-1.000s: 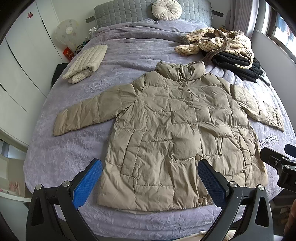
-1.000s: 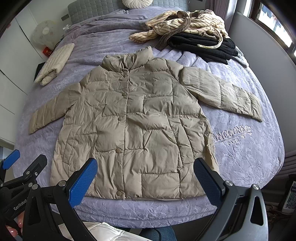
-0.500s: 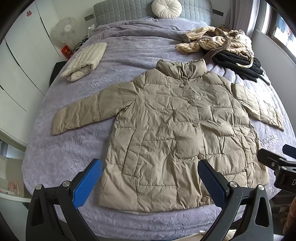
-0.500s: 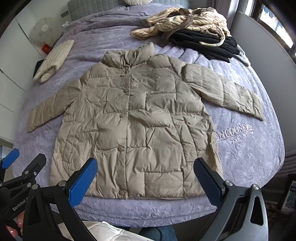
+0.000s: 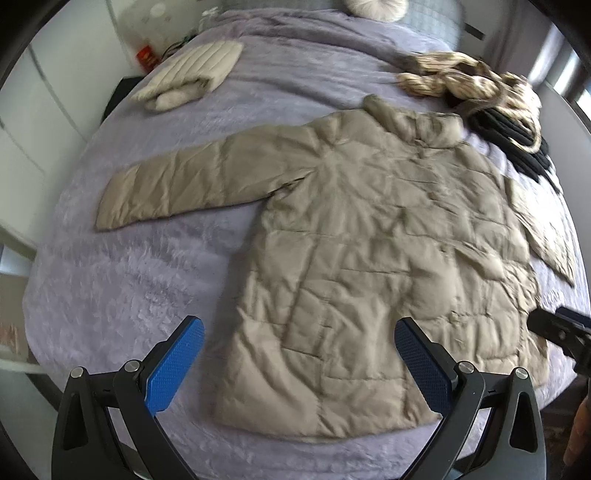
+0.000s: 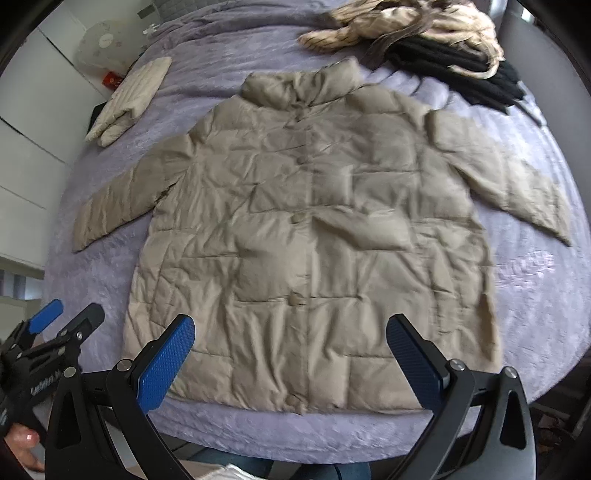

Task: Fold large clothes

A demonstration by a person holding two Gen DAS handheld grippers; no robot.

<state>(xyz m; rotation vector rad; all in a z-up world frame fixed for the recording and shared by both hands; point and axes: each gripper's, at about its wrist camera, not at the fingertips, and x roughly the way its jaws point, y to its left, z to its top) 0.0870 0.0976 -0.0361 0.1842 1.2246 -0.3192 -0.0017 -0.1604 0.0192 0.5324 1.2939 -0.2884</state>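
Observation:
A large beige puffer jacket [image 5: 369, 258] lies flat and face up on the purple bed [image 5: 129, 280], buttoned, both sleeves spread out, collar at the far end. It also fills the right wrist view [image 6: 314, 236]. My left gripper [image 5: 299, 362] is open and empty, hovering above the jacket's near left hem. My right gripper [image 6: 291, 362] is open and empty above the middle of the near hem. The left gripper shows at the lower left of the right wrist view [image 6: 55, 332]. Both views are motion-blurred.
A folded cream quilted garment [image 5: 192, 77] lies at the far left of the bed. A heap of striped and black clothes [image 5: 480, 92] lies at the far right. A round cushion [image 5: 373, 5] is at the headboard. White cabinets [image 6: 26, 147] stand left of the bed.
Both grippers have moved forward and lower over the jacket, which now looks larger. The left gripper swung to the left, toward the left sleeve side. Both stay open.

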